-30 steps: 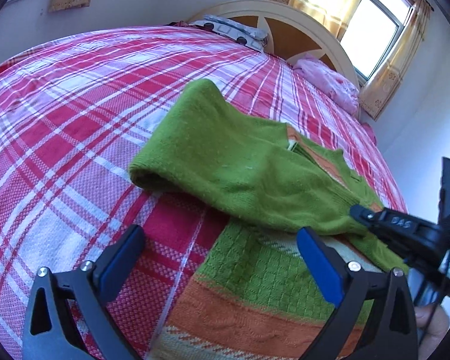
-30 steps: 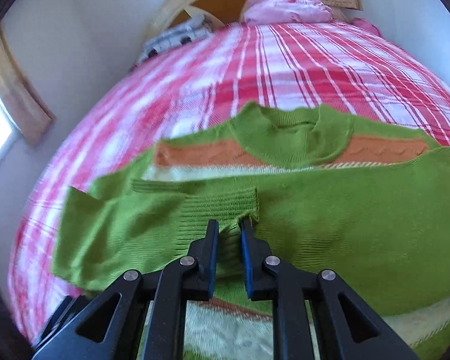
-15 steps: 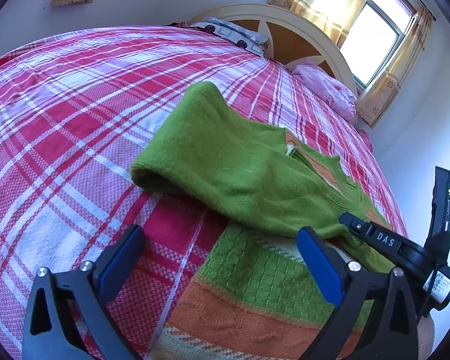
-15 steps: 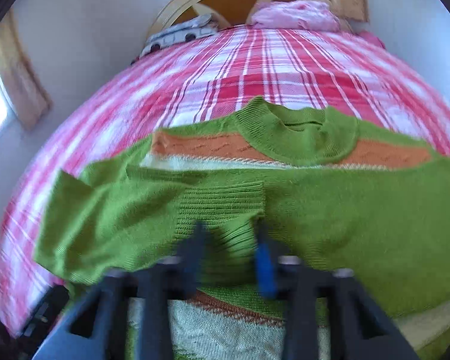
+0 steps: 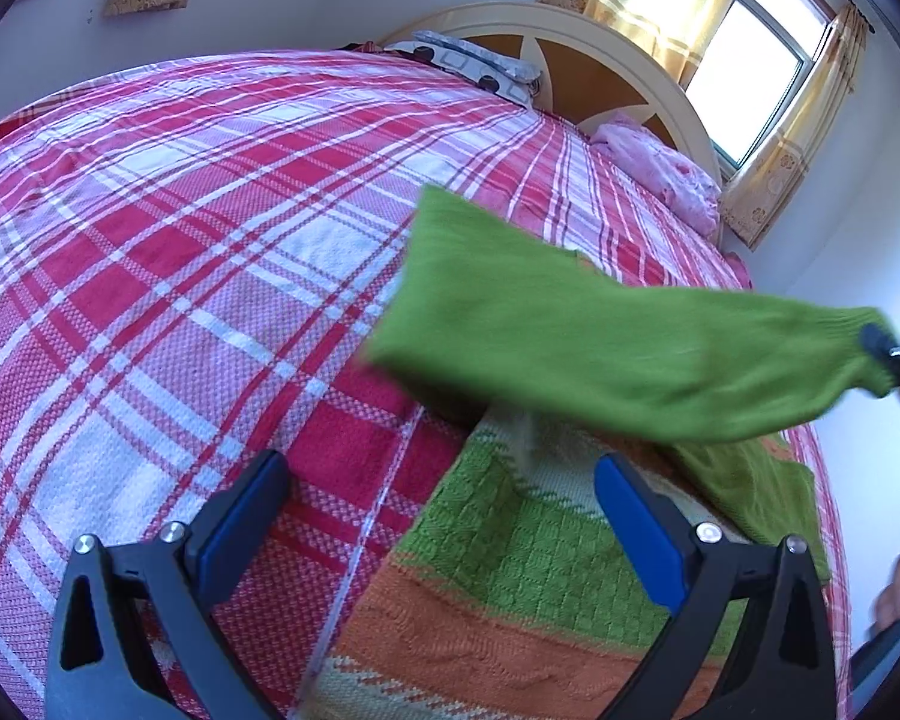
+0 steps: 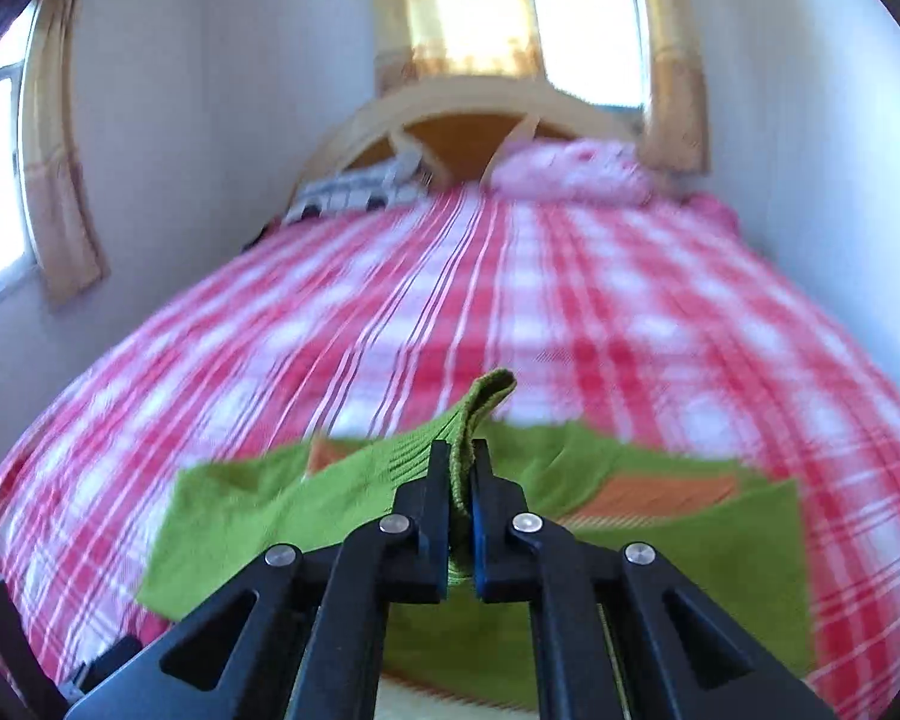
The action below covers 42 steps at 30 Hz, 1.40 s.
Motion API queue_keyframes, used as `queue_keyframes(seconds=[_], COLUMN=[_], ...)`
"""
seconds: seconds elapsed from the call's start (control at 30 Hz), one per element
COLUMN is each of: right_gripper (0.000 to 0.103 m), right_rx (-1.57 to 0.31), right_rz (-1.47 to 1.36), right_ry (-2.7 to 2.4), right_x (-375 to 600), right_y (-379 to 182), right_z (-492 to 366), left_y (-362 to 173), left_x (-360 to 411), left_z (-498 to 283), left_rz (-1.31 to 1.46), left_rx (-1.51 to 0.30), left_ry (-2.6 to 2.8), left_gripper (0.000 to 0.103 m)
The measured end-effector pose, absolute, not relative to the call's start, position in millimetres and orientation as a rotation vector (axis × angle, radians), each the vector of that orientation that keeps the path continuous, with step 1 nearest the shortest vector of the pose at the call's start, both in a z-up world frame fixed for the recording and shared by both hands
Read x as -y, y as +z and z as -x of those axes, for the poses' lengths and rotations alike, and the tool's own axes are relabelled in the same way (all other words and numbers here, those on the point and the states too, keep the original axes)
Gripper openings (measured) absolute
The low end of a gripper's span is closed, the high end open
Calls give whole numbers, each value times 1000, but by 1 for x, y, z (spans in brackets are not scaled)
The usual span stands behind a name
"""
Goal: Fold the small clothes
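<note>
The sweater (image 5: pixel 510 558), a small knitted one in green with orange and cream bands, lay on the bed (image 5: pixel 180 252), on a red, pink and white checked cover. Its body rested flat near the lower edge of the left wrist view. One green sleeve (image 5: pixel 600 348) was lifted off the body and hung stretched in the air toward the right side of that view, and it looked a little blurred. The right gripper (image 6: pixel 461 480) was closed on the ribbed cuff (image 6: pixel 486 396) of this sleeve; a fold of the cuff stood up between the two pads and stuck out above them. The left gripper (image 5: pixel 438 516) was wide open and held nothing. It hovered above the hem part of the sweater and the cover beside it, with one blue pad over the checked cloth and the other over the knit. At the far end of the bed stood a round headboard (image 5: pixel 606 60), with a pink pillow (image 5: pixel 660 168) and a grey patterned pillow (image 5: pixel 480 66) in front of it.
</note>
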State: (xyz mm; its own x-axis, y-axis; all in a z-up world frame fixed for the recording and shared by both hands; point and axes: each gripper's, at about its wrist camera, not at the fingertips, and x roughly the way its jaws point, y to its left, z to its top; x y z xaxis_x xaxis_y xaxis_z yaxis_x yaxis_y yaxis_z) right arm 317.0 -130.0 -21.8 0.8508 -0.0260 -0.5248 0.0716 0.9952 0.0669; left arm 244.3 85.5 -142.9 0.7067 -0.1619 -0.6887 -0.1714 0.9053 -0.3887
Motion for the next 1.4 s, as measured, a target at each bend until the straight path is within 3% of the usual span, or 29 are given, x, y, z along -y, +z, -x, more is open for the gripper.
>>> queue_keyframes(seconds=[0.27,0.57,0.73,0.93,1.1,1.27,1.4], right_gripper=[5,5,5,8,11,11,11], right_rx=[-524,-636,-726,-841,-854,-659,-731], right_rz=[-61,-97,-93,-226,-196,-220,-143], right_ry=[-168,-265,-290,-232,-214,-422,-210], right_x=[197,238,248,274,275,286,252], right_y=[-14,-71,-103,-132,-129,-96,-93], right_z=[-289,-278,-271,-265,-259,-222,-239], left_y=[-144,-145,-145,-144,-149,-149,-137], left_x=[-81,-72,-45,-78,-67,-69,-72], left_z=[-250,-258,-283,-303,-294,-292,-274], left_rz=[422,345,140,283,182,163,166], left_rx=[-813,-864,-985,-1004,-968,-955,-916], left_ry=[28,92,247,300,292,252,257], left_gripper=[103,103,103,103,103,103,103])
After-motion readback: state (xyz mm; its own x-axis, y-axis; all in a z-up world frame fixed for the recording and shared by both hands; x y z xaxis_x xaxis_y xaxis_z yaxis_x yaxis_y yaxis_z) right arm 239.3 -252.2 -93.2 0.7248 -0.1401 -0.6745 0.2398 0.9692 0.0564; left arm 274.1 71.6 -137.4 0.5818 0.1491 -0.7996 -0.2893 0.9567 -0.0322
